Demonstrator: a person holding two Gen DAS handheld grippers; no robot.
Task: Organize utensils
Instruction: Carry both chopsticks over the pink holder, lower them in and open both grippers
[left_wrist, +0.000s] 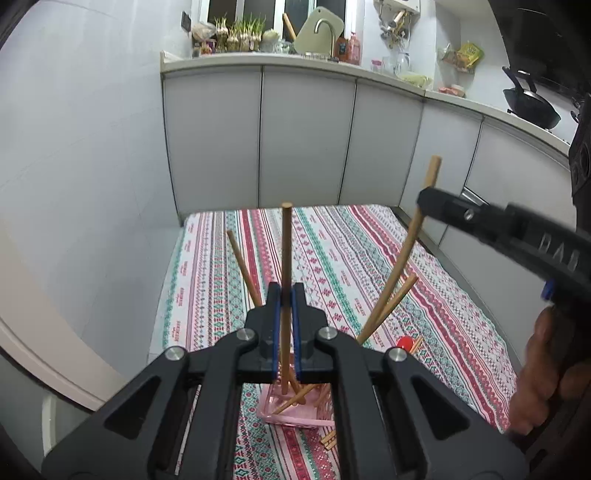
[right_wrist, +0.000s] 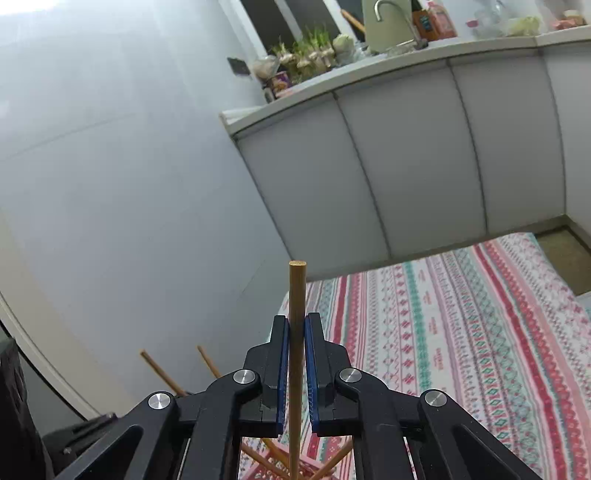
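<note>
- The striped tablecloth (left_wrist: 369, 258) carries a pink holder (left_wrist: 295, 413); small repeated print on the cloth is too blurred to read.
- The right gripper (right_wrist: 295, 365), raised letters on its body illegible, pinches one chopstick (right_wrist: 296, 332) upright above the holder.
- The left gripper (left_wrist: 284, 332) clamps another chopstick (left_wrist: 285, 258) over the holder.
- Risk: leaning sticks (left_wrist: 243, 273) already crowd the holder, so a lowered stick could strike them, skid out, or tip the light holder over.
- Loose chopsticks (left_wrist: 328, 439) lie just beside the holder.
</note>
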